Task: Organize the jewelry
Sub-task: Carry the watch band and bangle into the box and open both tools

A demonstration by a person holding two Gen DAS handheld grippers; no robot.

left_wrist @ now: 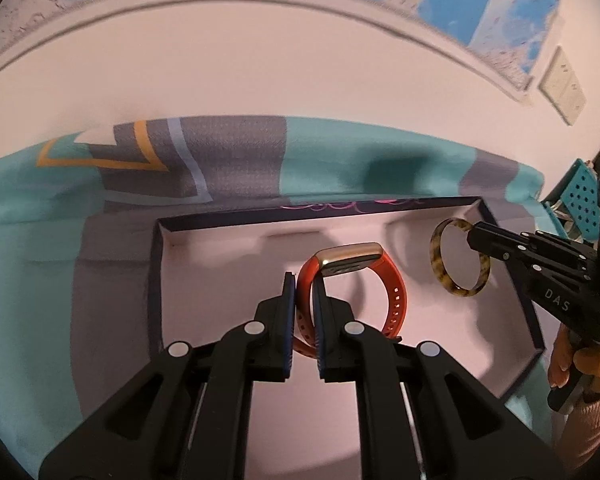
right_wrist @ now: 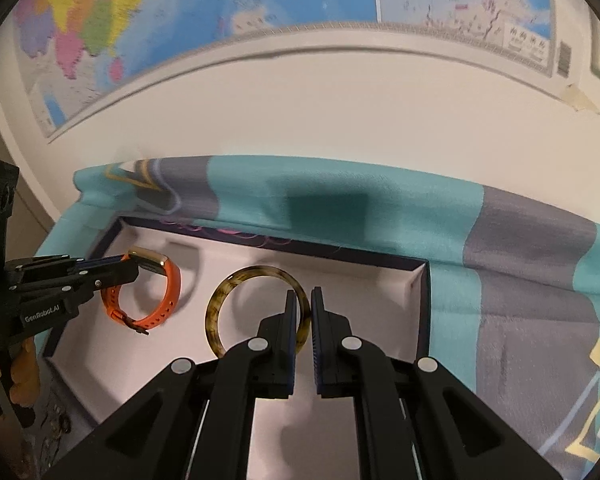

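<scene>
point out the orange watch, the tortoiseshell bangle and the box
orange watch (left_wrist: 396,296), left wrist view, right side of strap
tortoiseshell bangle (right_wrist: 220,300), right wrist view, left arc of ring
box (right_wrist: 422,320), right wrist view, right wall

Watch (left_wrist: 356,280): orange strap, gold-toned case. Bangle (right_wrist: 256,312): amber and dark brown tortoiseshell mottling. Box (left_wrist: 156,280): navy walls, pale pink-white lining. Cloth (right_wrist: 380,208): teal and grey blocks, yellow and pale blue line motifs. Map (right_wrist: 100,20): blue seas, multicoloured countries. Grippers: black, blue pads (left_wrist: 288,300).

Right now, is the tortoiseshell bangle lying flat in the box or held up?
Held up on edge: the right gripper is shut on the tortoiseshell bangle above the box floor.
</scene>
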